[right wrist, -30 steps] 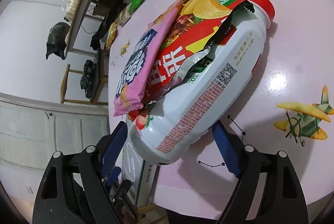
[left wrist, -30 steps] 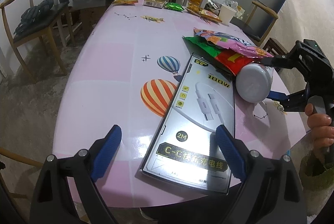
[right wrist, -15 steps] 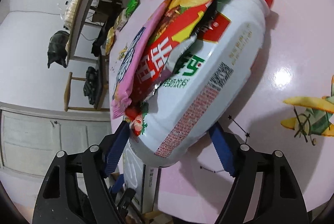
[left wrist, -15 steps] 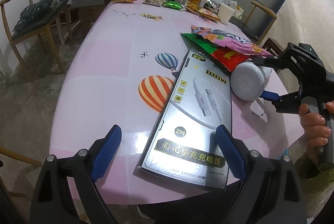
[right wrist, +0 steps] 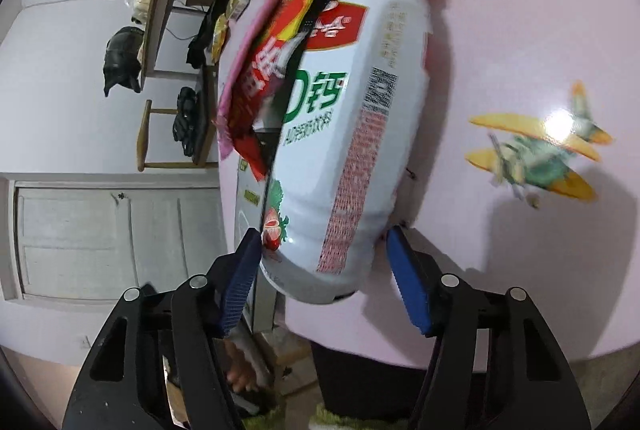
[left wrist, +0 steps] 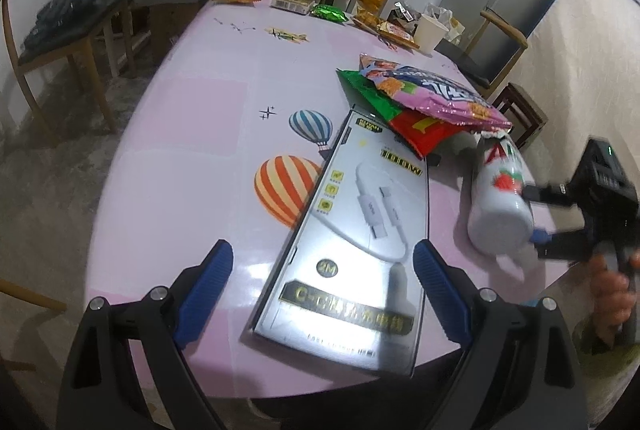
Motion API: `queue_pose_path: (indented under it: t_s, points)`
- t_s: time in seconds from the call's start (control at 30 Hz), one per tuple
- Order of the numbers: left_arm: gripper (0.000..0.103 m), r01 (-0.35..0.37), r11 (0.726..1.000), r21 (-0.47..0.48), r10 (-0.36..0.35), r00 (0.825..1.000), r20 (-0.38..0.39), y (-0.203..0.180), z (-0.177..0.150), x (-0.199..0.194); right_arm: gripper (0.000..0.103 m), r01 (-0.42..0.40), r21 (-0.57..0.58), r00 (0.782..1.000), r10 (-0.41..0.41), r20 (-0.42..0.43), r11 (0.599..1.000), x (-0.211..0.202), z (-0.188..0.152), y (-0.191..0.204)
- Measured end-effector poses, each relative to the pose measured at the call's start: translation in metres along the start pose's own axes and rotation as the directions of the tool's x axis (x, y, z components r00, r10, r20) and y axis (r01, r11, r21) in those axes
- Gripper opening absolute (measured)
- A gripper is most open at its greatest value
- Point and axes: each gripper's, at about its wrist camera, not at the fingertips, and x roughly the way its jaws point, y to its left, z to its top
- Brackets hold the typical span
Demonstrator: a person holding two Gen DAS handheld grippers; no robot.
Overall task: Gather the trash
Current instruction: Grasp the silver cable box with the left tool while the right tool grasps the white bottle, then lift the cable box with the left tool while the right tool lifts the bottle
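Observation:
A white plastic bottle (right wrist: 352, 133) with a red cap lies on the pink table; it also shows in the left wrist view (left wrist: 500, 201). My right gripper (right wrist: 324, 270) is shut on the bottle's base end, and it shows at the right of the left wrist view (left wrist: 536, 218). Red and pink snack wrappers (left wrist: 432, 101) lie against the bottle's neck. A silver cable box (left wrist: 360, 234) lies between the fingers of my left gripper (left wrist: 324, 286), which is open and holds nothing.
Several more snack wrappers (left wrist: 324, 11) and a paper cup (left wrist: 430, 31) sit along the table's far edge. Wooden chairs (left wrist: 60, 41) stand to the left and far right. The near table edge (left wrist: 280, 390) is close to my left gripper.
The right gripper has closed on the bottle and pulled it toward the near right table edge, partly out from under the wrappers. The left gripper has stayed open over the box.

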Motion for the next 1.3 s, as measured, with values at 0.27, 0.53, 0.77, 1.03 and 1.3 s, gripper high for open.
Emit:
queue_pose_path:
  t_s: [0.27, 0.53, 0.77, 1.03, 1.3]
  points:
    - [0.089, 0.054, 0.997, -0.053, -0.056, 0.997, -0.047, 0.003, 0.013, 0.017, 0.067, 0.042, 0.008, 0.998, -0.042, 0.037, 0.999, -0.006, 0.001, -0.002]
    - [0.092, 0.061, 0.998, 0.003, -0.061, 0.996, -0.07, -0.009, 0.009, 0.019, 0.075, 0.108, -0.021, 0.99, -0.106, 0.092, 0.994, -0.001, 0.015, 0.009]
    - [0.094, -0.021, 0.994, 0.111, 0.03, 0.996, -0.08, -0.028, 0.006, 0.03, 0.062, 0.154, -0.077, 0.986, -0.147, 0.081, 0.985, 0.015, 0.025, 0.019]
    - [0.094, -0.068, 0.987, 0.143, 0.083, 0.991, -0.104, -0.038, 0.005, 0.037, 0.061, 0.108, -0.05, 0.992, -0.104, 0.071, 0.993, 0.007, 0.008, 0.007]
    - [0.094, -0.006, 0.994, 0.111, 0.022, 0.989, -0.146, -0.047, -0.014, 0.025, 0.061, 0.075, -0.01, 0.996, -0.074, 0.056, 0.997, -0.013, -0.02, -0.009]
